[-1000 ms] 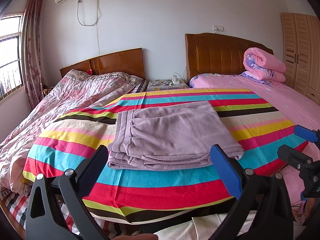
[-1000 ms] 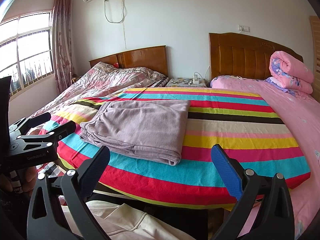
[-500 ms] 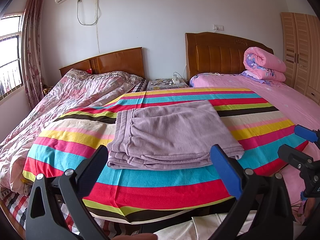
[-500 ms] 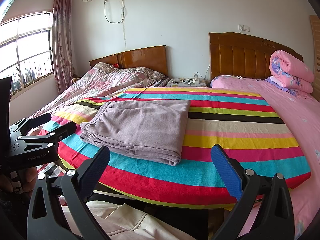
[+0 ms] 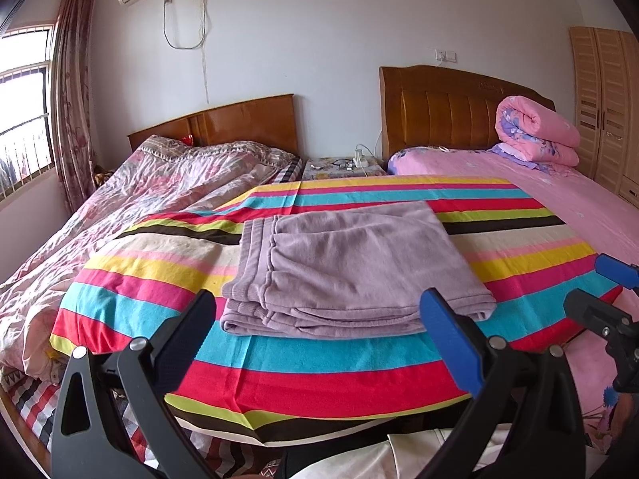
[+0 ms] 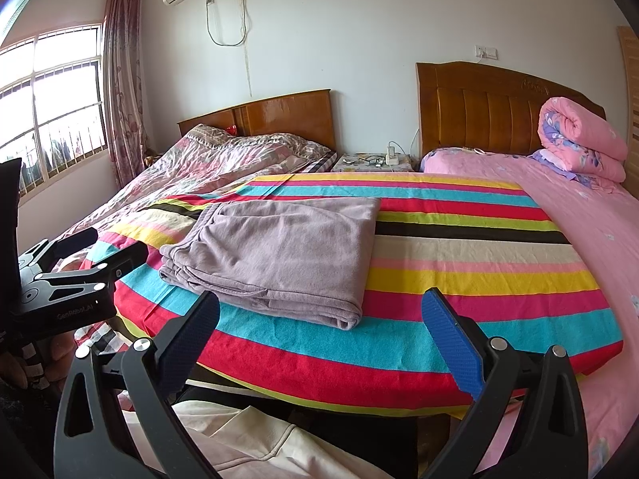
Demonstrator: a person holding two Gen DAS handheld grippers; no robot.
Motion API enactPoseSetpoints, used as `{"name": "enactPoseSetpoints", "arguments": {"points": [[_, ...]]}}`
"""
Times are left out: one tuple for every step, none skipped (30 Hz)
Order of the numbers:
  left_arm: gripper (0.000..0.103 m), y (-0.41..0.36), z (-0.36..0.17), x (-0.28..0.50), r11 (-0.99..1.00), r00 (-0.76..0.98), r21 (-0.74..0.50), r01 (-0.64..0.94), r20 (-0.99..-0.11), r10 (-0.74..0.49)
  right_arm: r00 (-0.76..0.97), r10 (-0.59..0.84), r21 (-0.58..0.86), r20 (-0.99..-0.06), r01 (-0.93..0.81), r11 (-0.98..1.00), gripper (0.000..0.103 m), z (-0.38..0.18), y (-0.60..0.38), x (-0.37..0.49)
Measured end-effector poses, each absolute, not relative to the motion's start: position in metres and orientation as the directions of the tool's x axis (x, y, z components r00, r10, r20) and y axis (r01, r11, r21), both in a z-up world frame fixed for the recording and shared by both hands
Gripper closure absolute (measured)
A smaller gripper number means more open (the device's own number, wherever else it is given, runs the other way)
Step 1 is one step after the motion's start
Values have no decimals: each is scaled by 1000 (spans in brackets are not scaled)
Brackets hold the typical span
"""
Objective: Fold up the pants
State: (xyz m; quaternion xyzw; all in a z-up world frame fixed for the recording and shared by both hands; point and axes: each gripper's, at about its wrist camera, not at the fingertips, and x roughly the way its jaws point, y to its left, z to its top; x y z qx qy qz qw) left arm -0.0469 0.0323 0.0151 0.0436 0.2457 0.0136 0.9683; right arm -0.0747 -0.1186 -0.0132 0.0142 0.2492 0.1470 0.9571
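The pants (image 5: 351,267) lie folded in a flat stack on the striped blanket (image 5: 319,375), ahead of both my grippers and touching neither. They look soft, light and limp; I would pinch a layered near corner. My left gripper (image 5: 323,331) and right gripper (image 6: 323,327) are both spread wide, empty. Only the left view shows the wardrobe (image 5: 607,103); the right shows the window (image 6: 56,99) fully.

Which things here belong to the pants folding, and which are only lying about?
For the job:
purple pants, folded on the striped blanket
left gripper, open
right gripper, open

Only lying about:
rolled pink quilt
floral quilt
nightstand
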Motion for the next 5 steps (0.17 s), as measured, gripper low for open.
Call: {"name": "enactPoseSetpoints", "arguments": {"points": [[1, 33, 14, -45, 996, 875, 90, -5, -482, 48, 831, 290, 105, -474, -273, 956, 5, -14, -119, -75], [1, 35, 13, -44, 996, 871, 85, -4, -489, 45, 830, 289, 110, -476, -270, 956, 5, -15, -120, -75], [1, 36, 13, -42, 997, 869, 81, -4, -493, 43, 830, 288, 114, -477, -267, 957, 5, -16, -120, -75], [1, 37, 12, -41, 997, 866, 76, -2, -499, 40, 830, 286, 118, -478, -262, 958, 5, -17, -122, -74], [1, 38, 12, -40, 997, 863, 74, -1, -505, 38, 830, 284, 123, -481, -257, 959, 5, -18, -123, -73]]}}
